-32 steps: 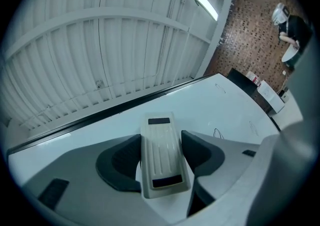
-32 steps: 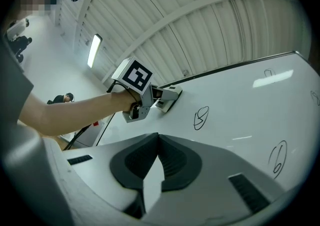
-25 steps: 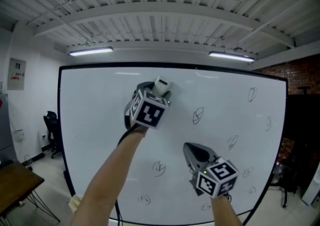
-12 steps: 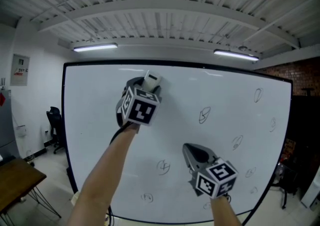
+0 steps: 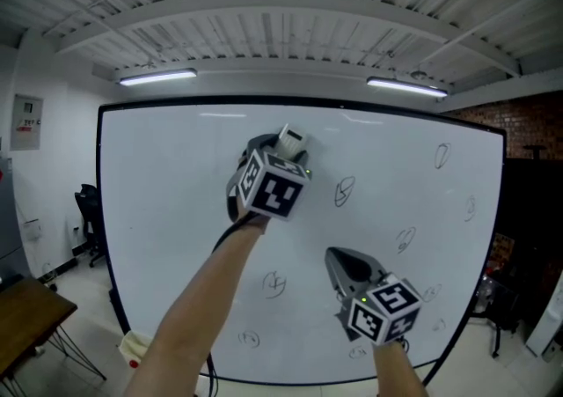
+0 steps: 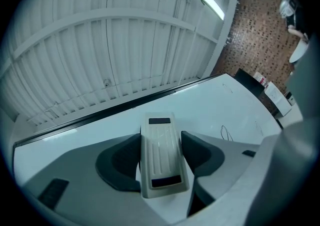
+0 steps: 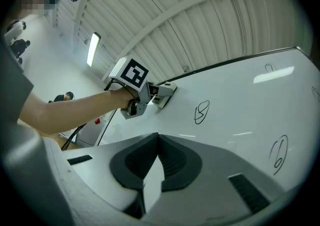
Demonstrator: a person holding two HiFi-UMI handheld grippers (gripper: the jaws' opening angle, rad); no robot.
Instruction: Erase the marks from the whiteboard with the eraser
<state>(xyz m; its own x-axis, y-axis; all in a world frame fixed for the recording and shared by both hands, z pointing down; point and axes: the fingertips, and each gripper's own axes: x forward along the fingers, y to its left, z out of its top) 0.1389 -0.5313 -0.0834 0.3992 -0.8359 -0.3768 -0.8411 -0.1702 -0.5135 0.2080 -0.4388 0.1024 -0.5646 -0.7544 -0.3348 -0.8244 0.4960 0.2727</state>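
The whiteboard fills the head view and carries several small marker scribbles. My left gripper is shut on a white eraser and holds it against the upper middle of the board. One scribble lies just right of the eraser; others lie lower down. The left gripper view shows the eraser clamped between both jaws, pointing along the board. My right gripper hangs lower right in front of the board, shut and empty. Its own view shows the jaws closed, the eraser and a scribble.
A wooden desk and a black chair stand at the left beyond the board. A brick wall and dark gear are at the right. Strip lights hang above. People stand far off.
The left gripper slid the eraser left along the board, then back right, closer to the scribble beside it. The right gripper stayed put and shut.
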